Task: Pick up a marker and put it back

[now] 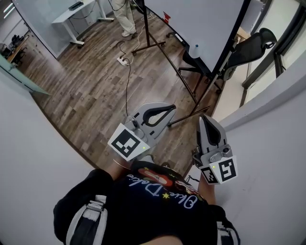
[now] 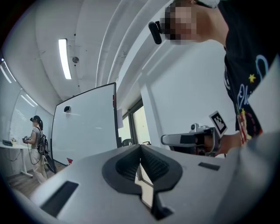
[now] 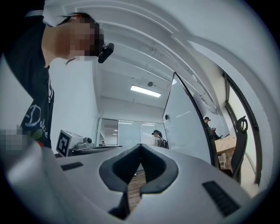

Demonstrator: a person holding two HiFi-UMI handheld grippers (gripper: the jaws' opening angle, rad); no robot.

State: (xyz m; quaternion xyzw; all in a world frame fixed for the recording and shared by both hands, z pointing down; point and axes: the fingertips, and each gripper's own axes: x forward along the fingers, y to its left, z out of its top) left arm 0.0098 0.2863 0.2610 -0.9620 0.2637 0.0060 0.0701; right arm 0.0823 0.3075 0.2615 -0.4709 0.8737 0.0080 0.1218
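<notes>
Head view: left gripper (image 1: 171,108) and right gripper (image 1: 204,117) are clenched, empty, well apart from the whiteboard (image 1: 191,19); I see no marker. Left gripper view: jaws together. Right gripper view: same. Risk: arriving clenched, I would knock a marker away.

A wooden floor (image 1: 91,86) runs under a large whiteboard (image 1: 196,24) on a black wheeled stand (image 1: 158,45). A white power strip (image 1: 122,60) lies on the floor near the stand's foot, and a thin cable (image 1: 127,88) trails away from it across the boards. A black office chair (image 1: 253,45) stands by the board's right end. Farther off, a person in light trousers (image 1: 125,16) stands near a white surface (image 1: 76,14) that carries a dark item (image 1: 75,5). A strip light (image 2: 64,58) glows on the ceiling.
</notes>
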